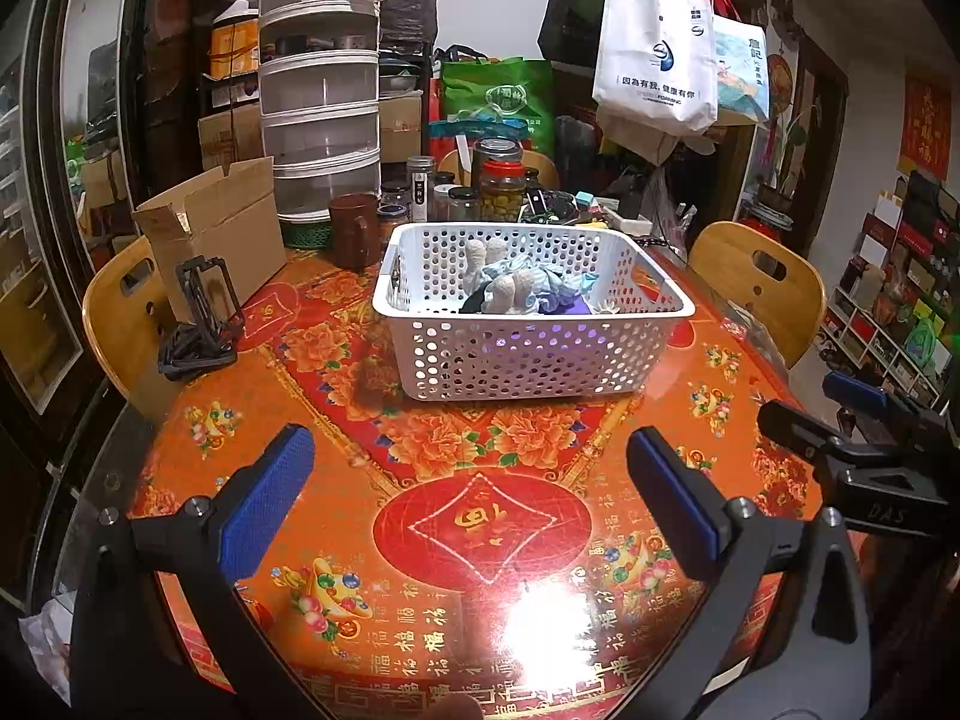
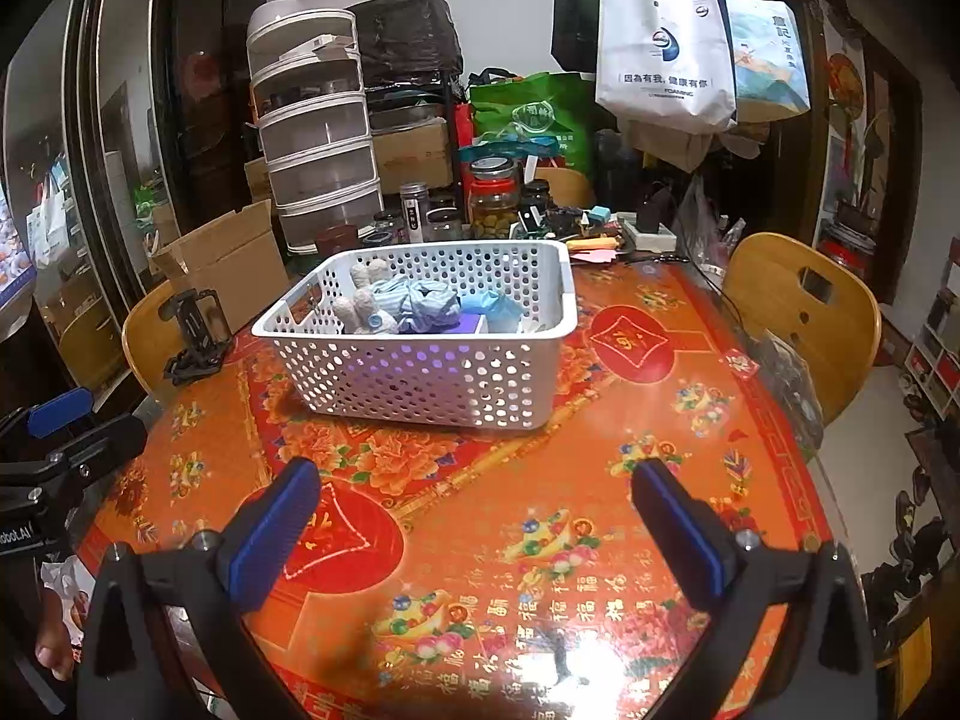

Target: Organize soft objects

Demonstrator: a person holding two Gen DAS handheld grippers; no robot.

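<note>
the white perforated basket (image 1: 528,354) holds a plush toy (image 2: 367,300), pale blue cloth (image 2: 429,300) (and something purple); both the left gripper (image 1: 468,504) and right gripper (image 2: 474,534) have jaws spread, empty.

Dim room, overhead glare blazing on the glossy tablecloth (image 1: 540,630), fisheye edges bent and dark.
</note>
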